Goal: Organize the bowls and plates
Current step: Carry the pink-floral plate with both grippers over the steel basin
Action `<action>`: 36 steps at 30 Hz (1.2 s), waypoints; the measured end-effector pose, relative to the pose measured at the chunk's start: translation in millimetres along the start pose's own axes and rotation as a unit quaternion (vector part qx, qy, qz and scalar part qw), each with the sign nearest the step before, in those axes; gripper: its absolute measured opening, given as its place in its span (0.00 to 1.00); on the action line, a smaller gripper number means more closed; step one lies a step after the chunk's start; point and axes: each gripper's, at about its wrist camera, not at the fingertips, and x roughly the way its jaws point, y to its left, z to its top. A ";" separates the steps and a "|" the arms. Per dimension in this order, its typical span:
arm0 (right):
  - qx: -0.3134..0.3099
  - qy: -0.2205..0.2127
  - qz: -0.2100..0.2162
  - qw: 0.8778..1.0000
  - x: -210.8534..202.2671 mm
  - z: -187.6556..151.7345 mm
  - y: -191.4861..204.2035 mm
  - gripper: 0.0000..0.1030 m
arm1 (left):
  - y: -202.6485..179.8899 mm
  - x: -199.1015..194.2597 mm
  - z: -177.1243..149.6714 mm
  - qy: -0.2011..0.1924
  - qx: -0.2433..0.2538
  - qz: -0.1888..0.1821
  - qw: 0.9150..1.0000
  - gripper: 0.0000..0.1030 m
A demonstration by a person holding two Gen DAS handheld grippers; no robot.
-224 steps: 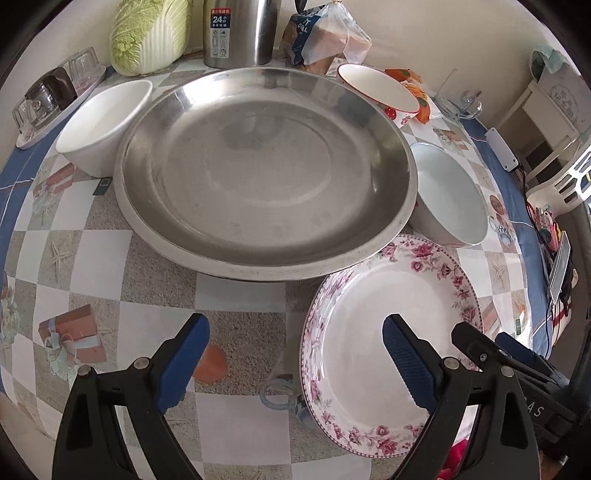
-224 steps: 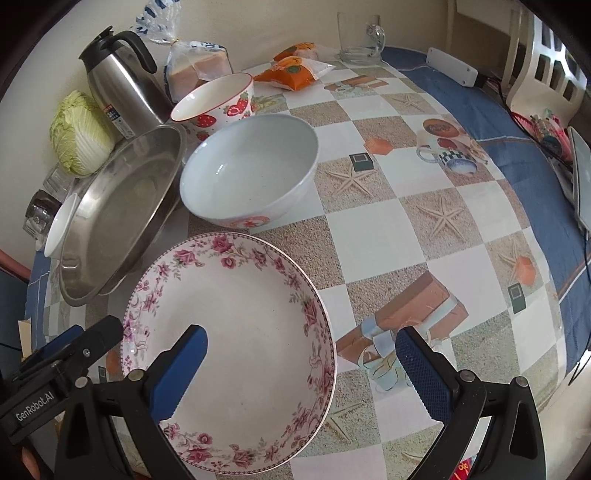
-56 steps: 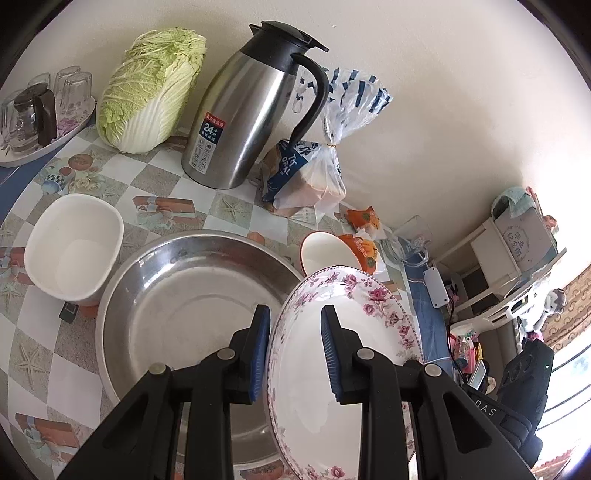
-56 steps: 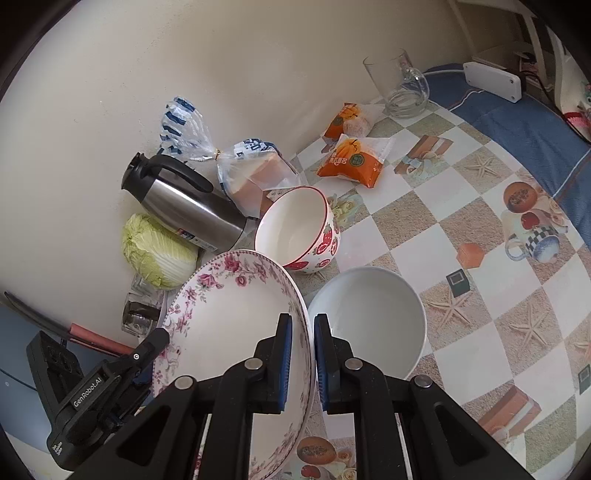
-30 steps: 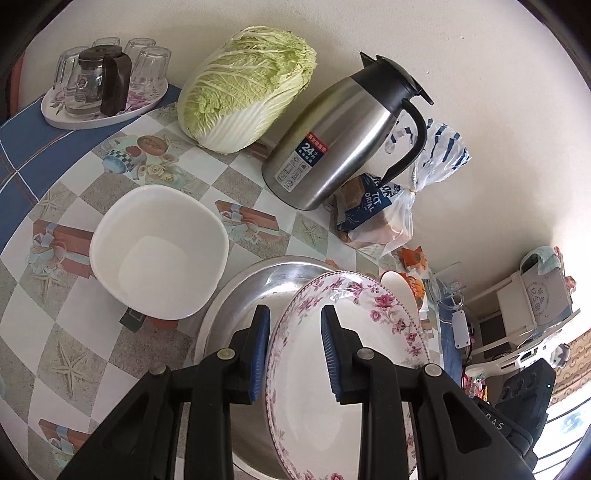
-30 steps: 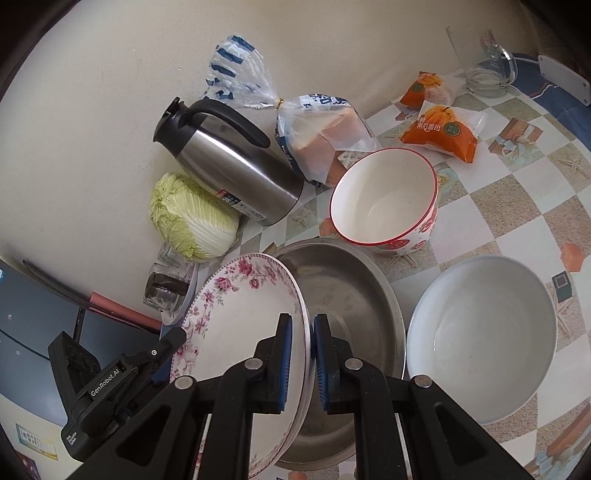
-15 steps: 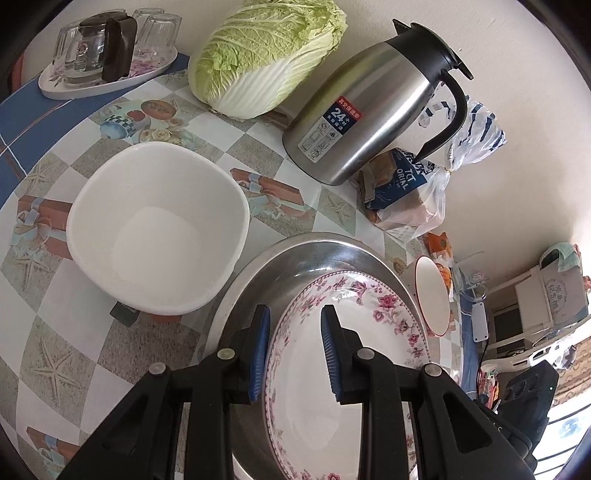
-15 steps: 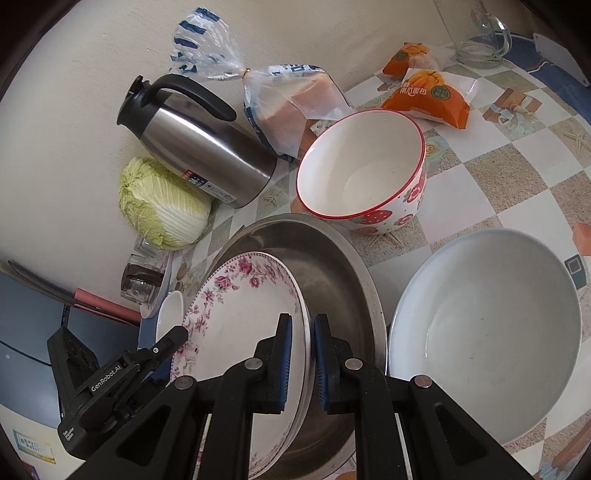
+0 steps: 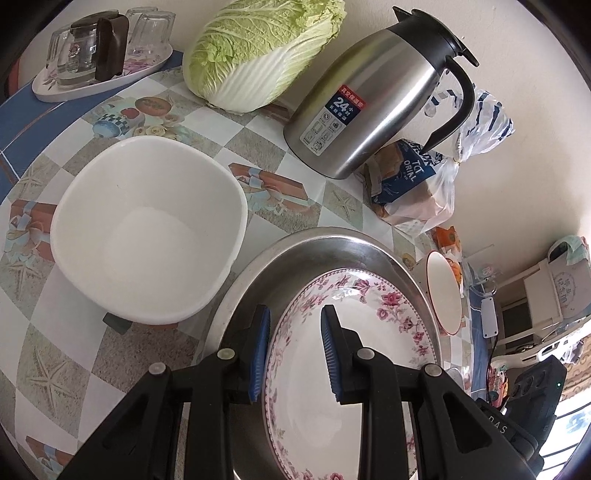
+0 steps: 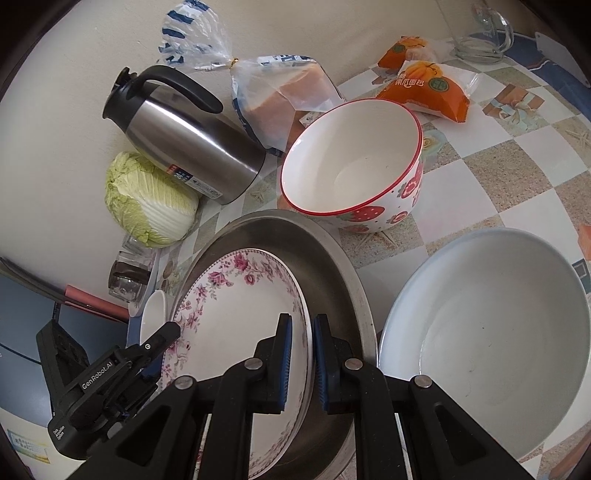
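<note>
Both grippers grip the rim of a pink-flowered plate on opposite sides, inside the large steel pan. My left gripper is shut on the plate's left rim. My right gripper is shut on its right rim. A square white bowl sits left of the pan. A red-rimmed strawberry bowl stands behind the pan and a wide pale bowl to its right.
A steel thermos, a cabbage and bagged bread line the wall. A tray of glasses is far left. Orange snack packs and a glass mug lie far right.
Both grippers have carried the flowered plate from the table front up and over into the steel pan, and lowered it further into the pan over the last half second.
</note>
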 end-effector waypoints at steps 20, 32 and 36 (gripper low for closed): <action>-0.035 0.000 -0.045 0.998 2.9 -0.9 11.3 0.13 | -5.7 7.3 -1.3 0.001 0.019 0.029 0.999 0.27; -0.067 -0.002 -0.082 0.994 5.5 -2.2 17.7 0.13 | -8.2 8.8 -2.8 0.003 0.027 0.039 0.999 0.27; -0.082 -0.003 -0.096 0.992 6.9 -3.0 21.8 0.13 | -8.9 9.0 -2.3 0.004 0.028 0.041 0.999 0.27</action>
